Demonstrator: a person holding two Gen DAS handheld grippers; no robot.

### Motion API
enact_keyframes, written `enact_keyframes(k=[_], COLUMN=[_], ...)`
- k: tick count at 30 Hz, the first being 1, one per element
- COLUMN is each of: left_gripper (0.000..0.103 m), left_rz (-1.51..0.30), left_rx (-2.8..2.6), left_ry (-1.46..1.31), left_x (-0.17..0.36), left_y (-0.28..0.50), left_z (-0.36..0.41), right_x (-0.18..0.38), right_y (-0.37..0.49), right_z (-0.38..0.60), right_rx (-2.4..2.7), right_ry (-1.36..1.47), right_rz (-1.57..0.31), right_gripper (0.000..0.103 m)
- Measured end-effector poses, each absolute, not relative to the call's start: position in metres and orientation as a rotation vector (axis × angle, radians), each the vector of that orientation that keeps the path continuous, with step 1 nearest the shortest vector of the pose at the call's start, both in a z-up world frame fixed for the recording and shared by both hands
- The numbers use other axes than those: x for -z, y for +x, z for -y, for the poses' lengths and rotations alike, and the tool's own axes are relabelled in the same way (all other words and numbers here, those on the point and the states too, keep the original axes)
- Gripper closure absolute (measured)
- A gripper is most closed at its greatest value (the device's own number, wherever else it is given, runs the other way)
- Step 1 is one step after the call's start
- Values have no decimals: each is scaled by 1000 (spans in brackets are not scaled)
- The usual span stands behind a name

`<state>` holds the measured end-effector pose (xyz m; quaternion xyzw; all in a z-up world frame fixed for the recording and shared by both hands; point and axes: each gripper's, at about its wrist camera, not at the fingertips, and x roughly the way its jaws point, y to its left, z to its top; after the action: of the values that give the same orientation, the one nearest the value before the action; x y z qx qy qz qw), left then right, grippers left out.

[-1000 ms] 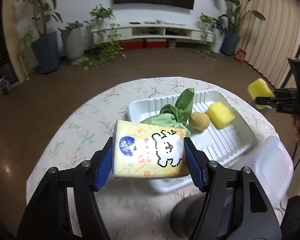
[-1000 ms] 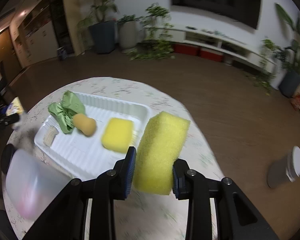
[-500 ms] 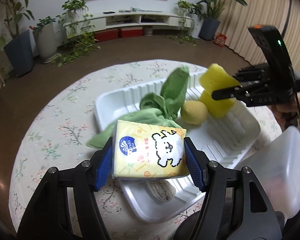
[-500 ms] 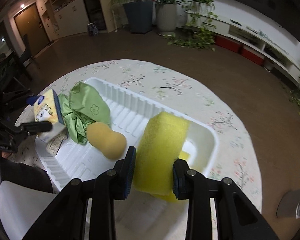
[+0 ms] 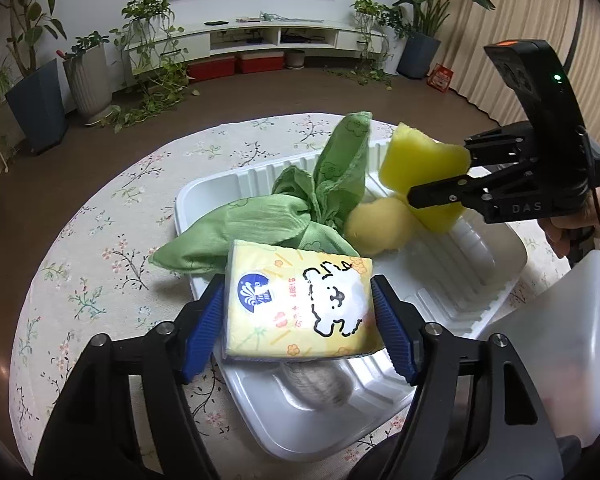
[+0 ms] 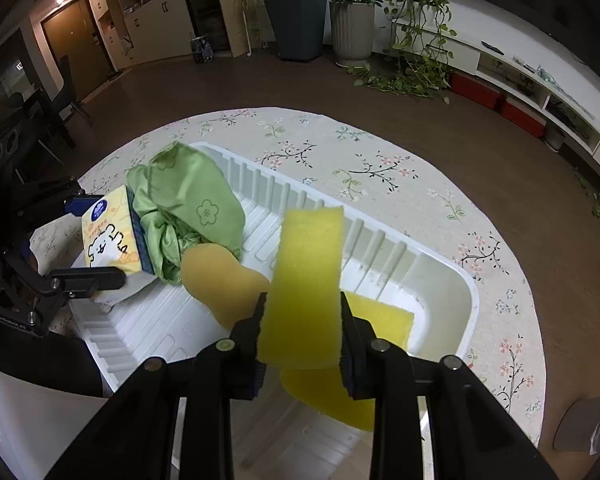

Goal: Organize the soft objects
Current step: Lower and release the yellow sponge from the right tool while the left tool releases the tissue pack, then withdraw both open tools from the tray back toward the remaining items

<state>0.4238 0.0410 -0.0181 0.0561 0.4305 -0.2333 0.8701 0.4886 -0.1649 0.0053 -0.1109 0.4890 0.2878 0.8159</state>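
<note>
A yellow tissue pack [image 5: 300, 304] with a cartoon print lies tilted between the blue pads of my left gripper [image 5: 298, 294], low over the near corner of the white tray [image 5: 480, 280]. The jaws are opening, and the pads look barely clear of the pack. My right gripper [image 6: 302, 300] is shut on a yellow sponge [image 6: 308, 264] and holds it upright over the tray's other end. A second yellow sponge [image 6: 384, 318], a tan gourd-shaped sponge [image 6: 216, 280] and a green cloth [image 6: 188, 208] lie in the tray. A grey scrubber [image 5: 316, 384] sits under the pack.
The tray rests on a round table with a floral cloth [image 5: 100, 248]. A translucent plastic container [image 5: 560, 340] stands by the tray's near side, close to both grippers. A grey can [image 6: 584, 424] lies on the floor beyond the table edge.
Both grippers came in low over the tray from either side. The tissue pack has tilted and sagged between the left pads, which have parted slightly. The right gripper has kept its hold on the sponge.
</note>
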Motion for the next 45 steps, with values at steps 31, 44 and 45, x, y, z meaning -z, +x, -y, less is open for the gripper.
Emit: enact_keyframes(k=[31,44,45], left_gripper=[16,15,15], left_rz=[-771,-674,-671], left_rx=[263,105,107], left_ry=[134,101,106], left_x=[-28,-63,-64], left_y=[381,270,257], left_z=[-70,-94,-92], right_x=[-36,-61,-60], right_y=[433,337,329], right_z=[268,305,305], right_rx=[-490,-449,-450], right_ry=[6,99,104], right_rz=[-966,-884,-883], right_gripper=[36,28,28])
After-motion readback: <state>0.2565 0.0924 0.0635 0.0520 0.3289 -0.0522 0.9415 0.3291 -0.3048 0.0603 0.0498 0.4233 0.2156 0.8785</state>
